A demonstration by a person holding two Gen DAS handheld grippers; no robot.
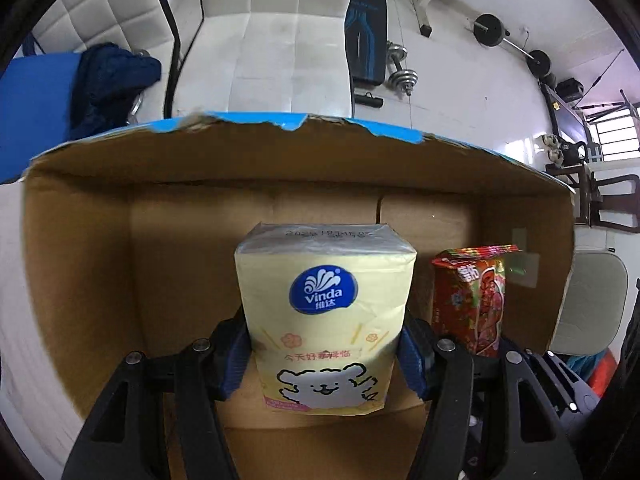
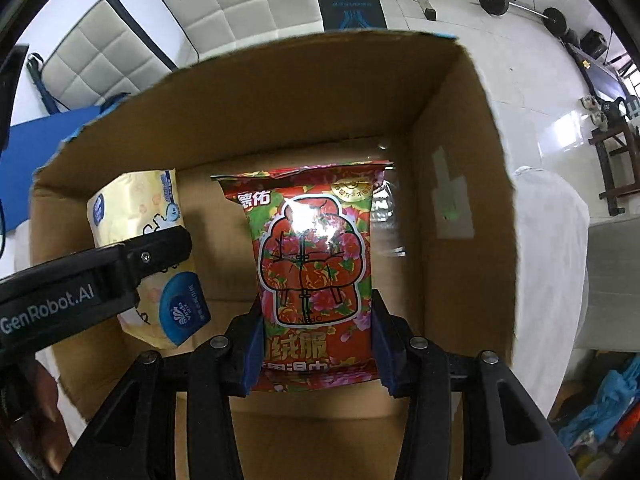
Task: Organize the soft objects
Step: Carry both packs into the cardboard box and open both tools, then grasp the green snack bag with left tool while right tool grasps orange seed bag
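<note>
My left gripper (image 1: pixel 325 356) is shut on a yellow Vinda tissue pack (image 1: pixel 324 312) and holds it upright inside an open cardboard box (image 1: pixel 80 248). My right gripper (image 2: pixel 318 344) is shut on a red floral wipes pack (image 2: pixel 316 264) inside the same box (image 2: pixel 452 184), to the right of the tissue pack. The wipes pack also shows in the left wrist view (image 1: pixel 472 300). The tissue pack (image 2: pixel 140 248) and the left gripper's black body (image 2: pixel 92 280) show at the left of the right wrist view.
The box has a torn blue rim (image 1: pixel 240 120). Beyond it are white padded cushions (image 1: pixel 280 48), a blue mat with dark cloth (image 1: pixel 108 84), a workout bench (image 1: pixel 366 24), dumbbells (image 1: pixel 400 72) and a barbell (image 2: pixel 520 4) on a white tiled floor.
</note>
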